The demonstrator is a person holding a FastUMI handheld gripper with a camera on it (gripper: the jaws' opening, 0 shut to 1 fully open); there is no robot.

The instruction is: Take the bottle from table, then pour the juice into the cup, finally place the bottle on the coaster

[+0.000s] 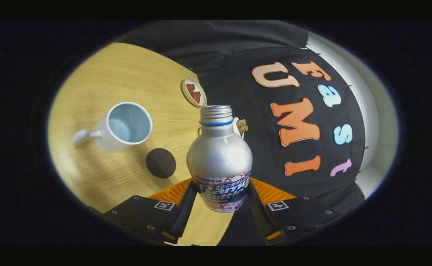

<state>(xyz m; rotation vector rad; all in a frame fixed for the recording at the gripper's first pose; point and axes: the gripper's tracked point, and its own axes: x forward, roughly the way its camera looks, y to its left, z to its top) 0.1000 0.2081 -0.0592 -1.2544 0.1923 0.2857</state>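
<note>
A silver metal bottle (219, 155) with a printed label and an open threaded neck is held between my fingers, lifted off the table, with the whole scene tilted. My gripper (220, 199) is shut on the bottle's lower body. To the left of the bottle stands a white cup (127, 126) with a pale blue inside, its handle pointing away from the bottle. A round dark brown coaster (160, 163) lies on the table between the cup and the bottle.
The light wooden table (109, 74) ends at an edge just behind the bottle, with black cloth beyond. A small white dish (193, 92) with a brown piece in it sits near that edge. A small pale object (240, 126) peeks out behind the bottle's shoulder.
</note>
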